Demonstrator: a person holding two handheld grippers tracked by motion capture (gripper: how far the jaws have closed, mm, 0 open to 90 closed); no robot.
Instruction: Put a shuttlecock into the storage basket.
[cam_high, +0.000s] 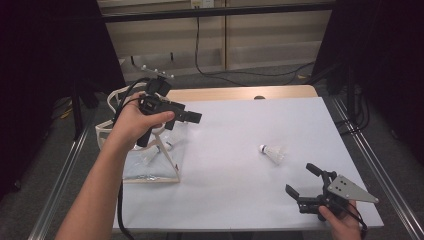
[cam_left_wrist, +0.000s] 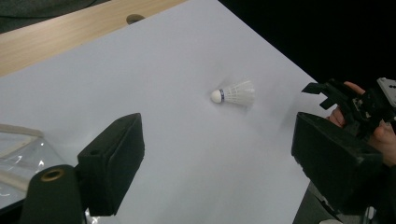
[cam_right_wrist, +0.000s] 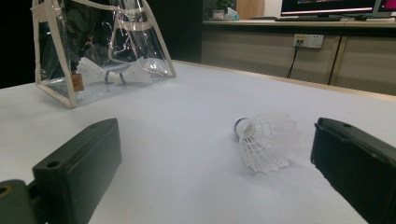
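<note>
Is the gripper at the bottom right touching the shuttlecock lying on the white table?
Apart. The high view shows bare table between the right gripper and the shuttlecock.

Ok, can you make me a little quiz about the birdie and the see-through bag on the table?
1. True or false: the loose shuttlecock lies on its side on the white table.
2. Which is nearer to that shuttlecock: A the left hand-held gripper, B the right hand-held gripper?
3. Fill in: the other shuttlecocks lie inside the clear ____.

Key: 1 true. 2 B. 3 bag.
</note>
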